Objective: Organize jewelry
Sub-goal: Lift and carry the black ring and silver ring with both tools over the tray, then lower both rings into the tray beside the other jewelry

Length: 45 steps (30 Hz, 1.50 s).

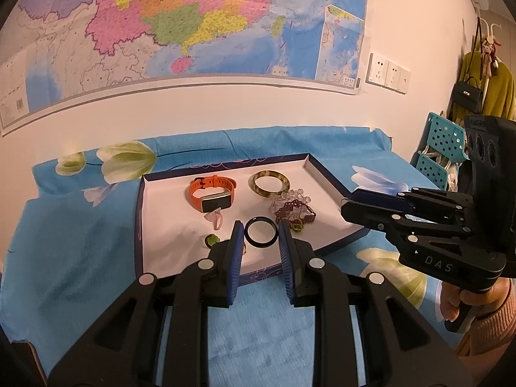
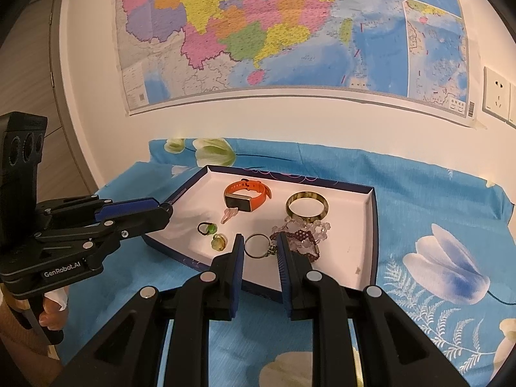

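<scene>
Left wrist view: my left gripper [image 1: 258, 235], jaws parted and empty, frames black ring [image 1: 261, 232] lying flat in tray [image 1: 325, 174]. My right gripper [image 2: 257, 246] likewise brackets silver ring [image 2: 258, 246] (ungripped, nearer that hand).

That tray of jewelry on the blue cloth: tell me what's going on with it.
A person holds a two-finger gripper in each hand over a shallow white tray of jewelry. The left gripper and the right gripper both hover at the tray's near edge, jaws slightly apart, gripping nothing. In the tray lie an orange watch, a yellowish bangle, a dark ring, beaded bracelets and some small green pieces. Nothing has been picked up.
</scene>
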Motion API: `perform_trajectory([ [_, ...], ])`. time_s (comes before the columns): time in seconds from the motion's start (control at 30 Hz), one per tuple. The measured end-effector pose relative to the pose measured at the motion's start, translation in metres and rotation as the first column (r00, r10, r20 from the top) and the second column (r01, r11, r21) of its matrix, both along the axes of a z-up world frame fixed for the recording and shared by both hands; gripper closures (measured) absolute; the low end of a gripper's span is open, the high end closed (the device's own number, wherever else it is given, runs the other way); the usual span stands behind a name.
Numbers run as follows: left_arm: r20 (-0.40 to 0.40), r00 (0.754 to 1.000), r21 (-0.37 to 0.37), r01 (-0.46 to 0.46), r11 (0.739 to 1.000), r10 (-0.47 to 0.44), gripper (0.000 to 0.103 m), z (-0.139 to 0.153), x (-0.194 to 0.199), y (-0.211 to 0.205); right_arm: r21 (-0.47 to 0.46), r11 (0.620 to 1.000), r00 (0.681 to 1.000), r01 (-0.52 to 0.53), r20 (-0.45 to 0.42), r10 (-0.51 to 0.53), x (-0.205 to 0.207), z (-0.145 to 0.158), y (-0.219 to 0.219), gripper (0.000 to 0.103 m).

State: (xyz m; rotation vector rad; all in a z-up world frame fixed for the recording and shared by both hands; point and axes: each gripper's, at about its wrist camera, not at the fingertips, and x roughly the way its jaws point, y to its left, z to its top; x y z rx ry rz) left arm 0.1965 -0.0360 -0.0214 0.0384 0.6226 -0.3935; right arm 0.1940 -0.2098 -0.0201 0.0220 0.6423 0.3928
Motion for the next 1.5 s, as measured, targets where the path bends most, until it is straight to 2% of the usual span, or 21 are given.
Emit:
perform_trajectory([
  [1.5,-0.006,0.998,0.031,-0.058,0.998,0.058,0.081,-0.006,0.033,0.002,0.005,1.000,0.999,0.026,-0.028,-0.026,0.030,-0.009,0.001,0.084],
])
